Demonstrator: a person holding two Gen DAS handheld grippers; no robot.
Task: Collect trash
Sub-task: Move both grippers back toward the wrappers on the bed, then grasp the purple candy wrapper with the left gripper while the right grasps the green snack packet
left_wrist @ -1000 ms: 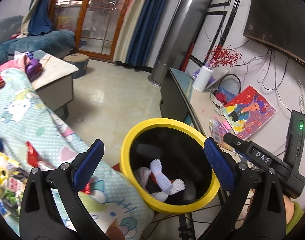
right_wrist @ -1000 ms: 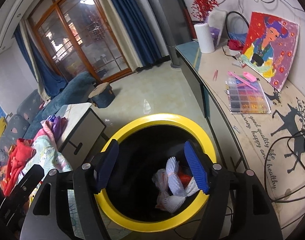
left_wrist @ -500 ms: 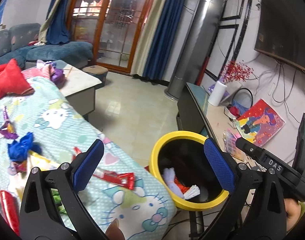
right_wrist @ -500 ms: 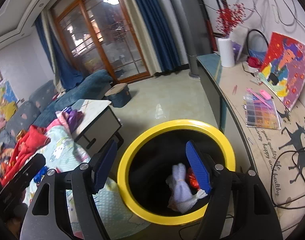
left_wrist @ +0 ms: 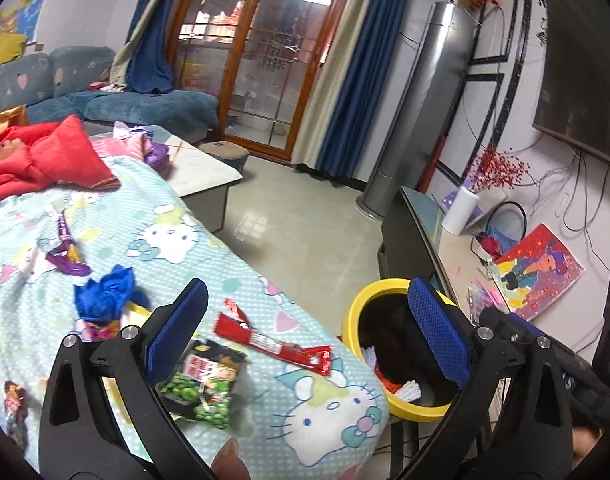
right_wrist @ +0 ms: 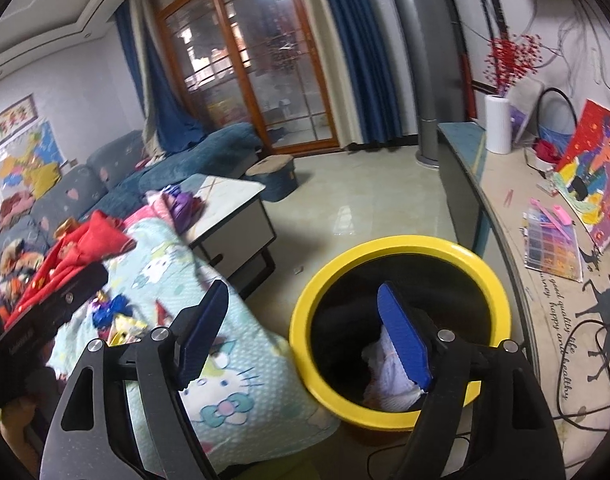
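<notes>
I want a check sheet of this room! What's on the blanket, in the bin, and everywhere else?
Surface: Hello Kitty blanket, littered.
Job's things: red wrapper, green snack bag, purple wrapper, blue wrapper on the blanket; yellow bin holds a white bundle.
Clutter: red cloth; painting and bead tray on the counter.
Grippers: left gripper open, empty; right gripper open, empty.
Cables: black cables on the counter.
Surroundings: sofa, glass doors.

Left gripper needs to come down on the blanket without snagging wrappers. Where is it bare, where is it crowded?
Bare: the blanket between the purple wrapper and the floor-side edge, and the patch between the red wrapper and the yellow bin. Crowded: around the green snack bag and blue wrapper.
</notes>
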